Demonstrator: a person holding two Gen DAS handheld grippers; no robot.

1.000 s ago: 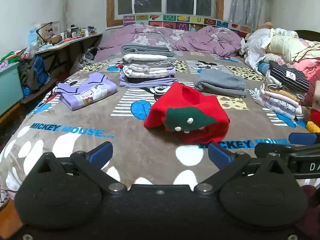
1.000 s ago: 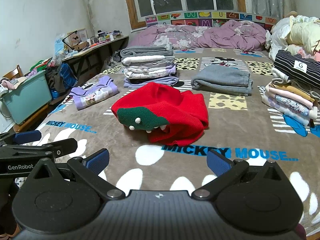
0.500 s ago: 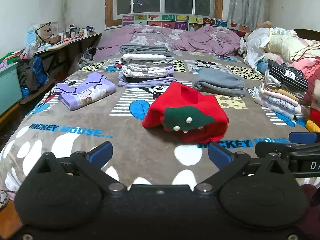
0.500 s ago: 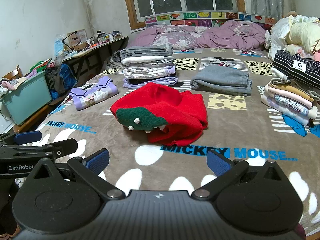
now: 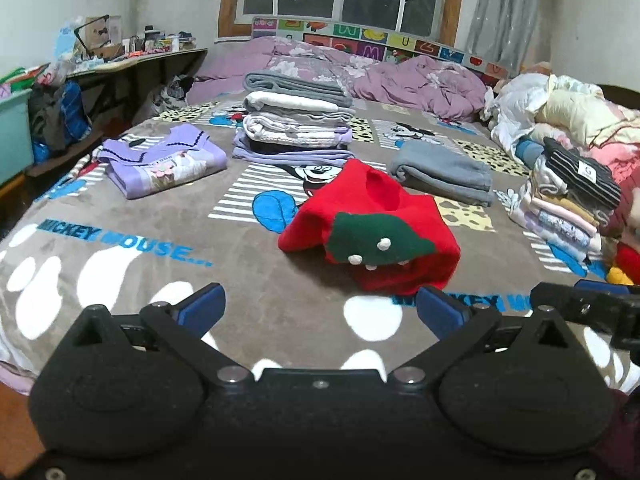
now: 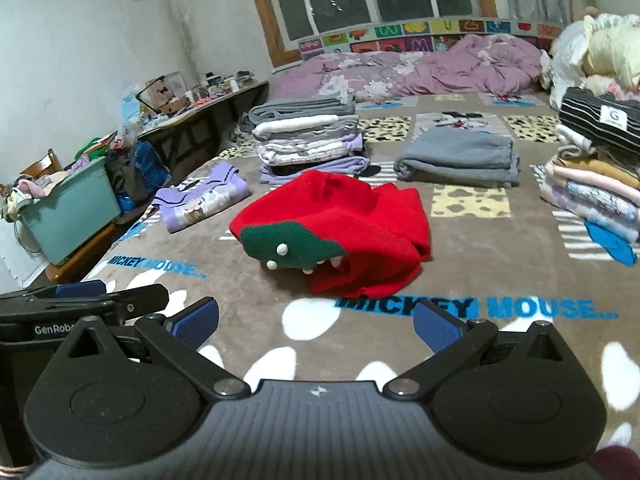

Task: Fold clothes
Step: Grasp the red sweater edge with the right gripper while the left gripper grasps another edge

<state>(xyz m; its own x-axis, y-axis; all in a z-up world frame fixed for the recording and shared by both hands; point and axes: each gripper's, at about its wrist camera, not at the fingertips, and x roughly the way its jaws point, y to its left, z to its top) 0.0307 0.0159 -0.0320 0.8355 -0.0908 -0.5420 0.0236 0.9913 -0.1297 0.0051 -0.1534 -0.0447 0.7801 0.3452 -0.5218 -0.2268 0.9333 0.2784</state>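
We see the red sweater [image 5: 372,224] crumpled mid-blanket [image 5: 120,264], ahead of both grippers. Left gripper [image 5: 320,310] and right gripper [image 6: 316,322] both spread wide, empty. We judge it soft, light knit, floppy; best pinched at the near hem corners, clear of the green patch [image 6: 288,242].

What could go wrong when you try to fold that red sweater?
The red sweater lies bunched, so open fingers might pinch two layers at once and fold it crooked. The tall stack sits just behind it; dragging the sweater back could topple the stack. Both grippers, left and right, sit side by side and might bump.
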